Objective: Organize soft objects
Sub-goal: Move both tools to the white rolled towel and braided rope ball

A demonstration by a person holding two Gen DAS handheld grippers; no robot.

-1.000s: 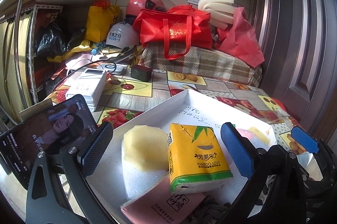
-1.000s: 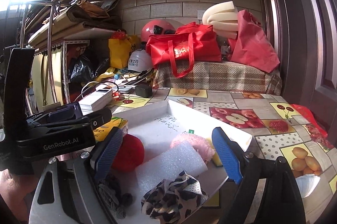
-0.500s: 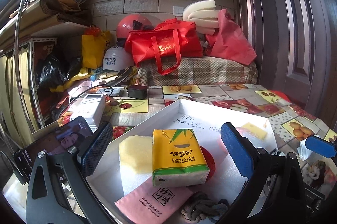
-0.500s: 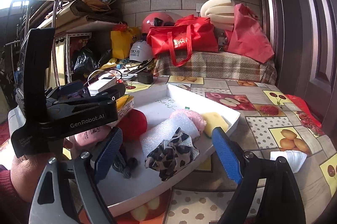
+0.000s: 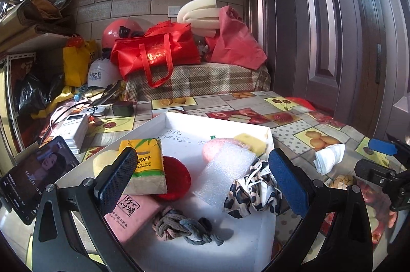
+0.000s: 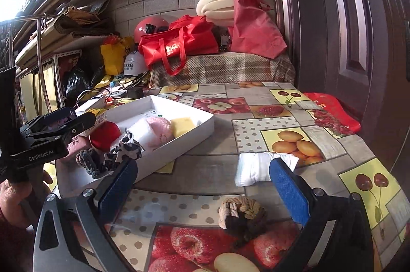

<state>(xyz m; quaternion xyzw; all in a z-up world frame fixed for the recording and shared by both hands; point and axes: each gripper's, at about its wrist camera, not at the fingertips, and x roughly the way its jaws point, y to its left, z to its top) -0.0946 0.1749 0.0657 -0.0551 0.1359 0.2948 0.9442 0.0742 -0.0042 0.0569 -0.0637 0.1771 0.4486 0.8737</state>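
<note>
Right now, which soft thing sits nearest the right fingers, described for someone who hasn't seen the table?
On the fruit-print tablecloth, outside the white tray, look below the folded white cloth. There lies a braided scrunchie, tan and dark brown, alone on the cloth.

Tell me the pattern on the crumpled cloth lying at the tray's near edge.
Leopard print, black and tan spots on white: the crumpled cloth shows best in the left wrist view.

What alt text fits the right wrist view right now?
The open right claw hangs over a fruit-print table, framing a braided tan-and-brown hair tie with a folded white cloth just beyond. Left, a white tray holds soft items.
</note>
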